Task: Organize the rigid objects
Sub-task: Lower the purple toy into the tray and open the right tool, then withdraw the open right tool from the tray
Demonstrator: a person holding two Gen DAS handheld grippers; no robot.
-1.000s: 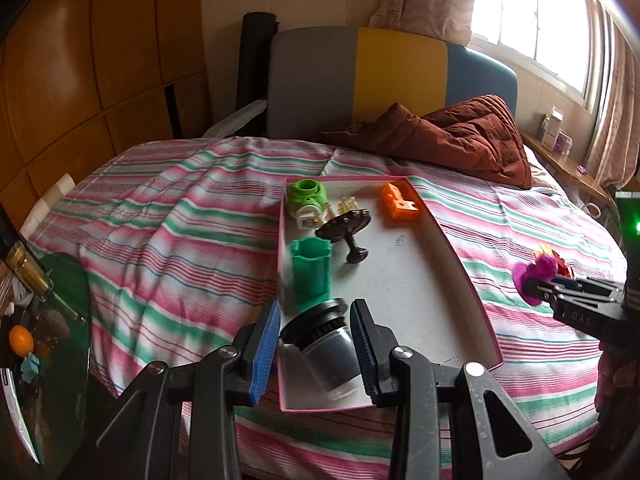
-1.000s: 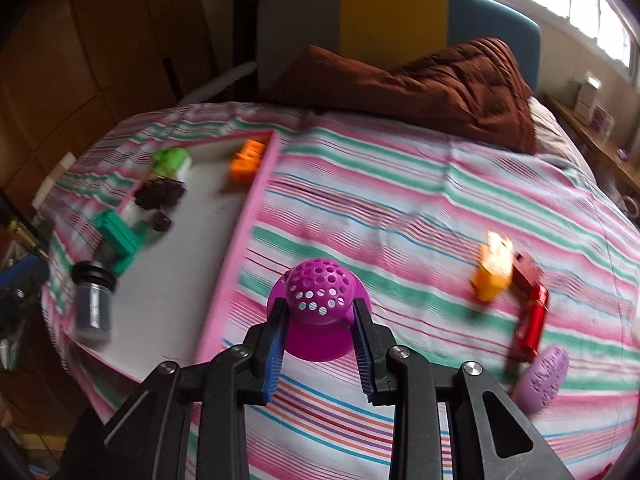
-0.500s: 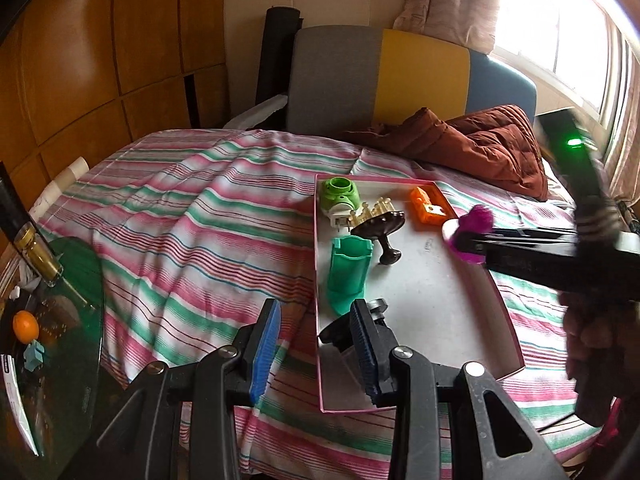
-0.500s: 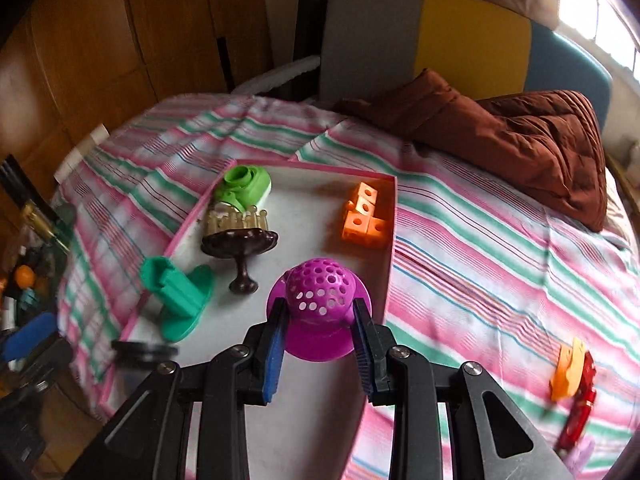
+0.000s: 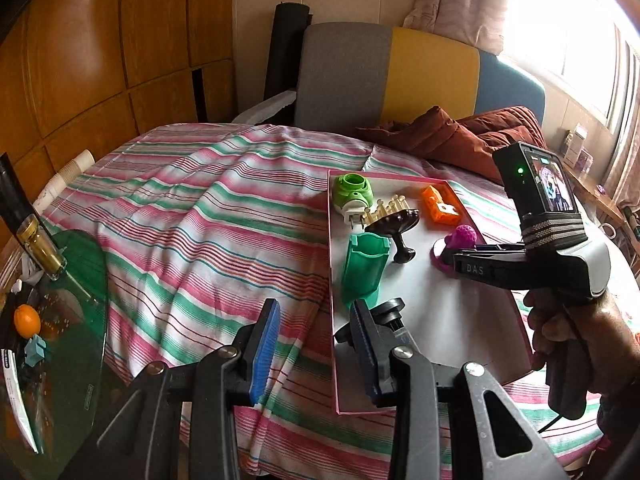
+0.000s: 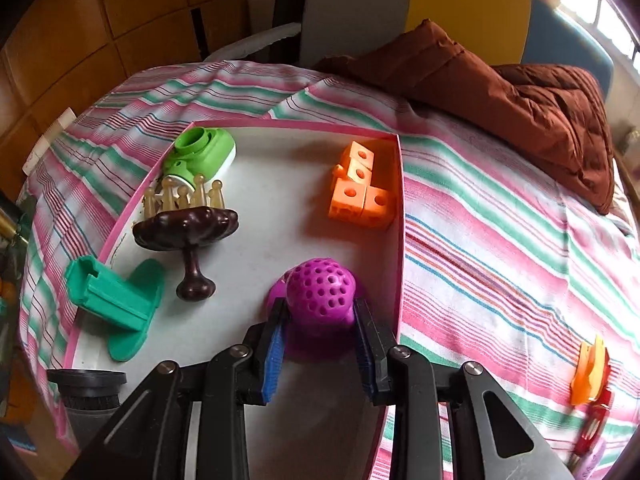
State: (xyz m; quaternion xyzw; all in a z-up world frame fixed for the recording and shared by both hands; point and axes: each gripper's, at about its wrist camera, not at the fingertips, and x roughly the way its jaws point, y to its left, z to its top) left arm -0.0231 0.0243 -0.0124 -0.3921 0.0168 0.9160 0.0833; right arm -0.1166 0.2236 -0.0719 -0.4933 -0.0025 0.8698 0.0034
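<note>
A pink-rimmed white tray point(image 6: 400, 216) lies on the striped bedspread. My right gripper point(image 6: 320, 336) is shut on a purple perforated dome point(image 6: 320, 294) whose base rests on the tray floor near the right rim; both show in the left wrist view point(image 5: 460, 240). The tray also holds a lime green piece point(image 6: 204, 152), a brown massager point(image 6: 188, 228), a teal holder point(image 6: 116, 300), orange cubes point(image 6: 360, 192) and a black-capped jar point(image 6: 90, 396). My left gripper point(image 5: 316, 352) is open and empty, left of the tray's near corner beside the jar point(image 5: 390, 316).
Orange and red toys point(image 6: 590, 376) lie on the bedspread at the right. A brown quilt point(image 6: 500, 80) is bunched at the back. A green glass side table point(image 5: 60, 320) with a bottle and an orange stands at the left.
My left gripper let go of the jar in the tray and pulled back to the left. My right gripper carried the purple dome from the bedspread into the tray and lowered it.
</note>
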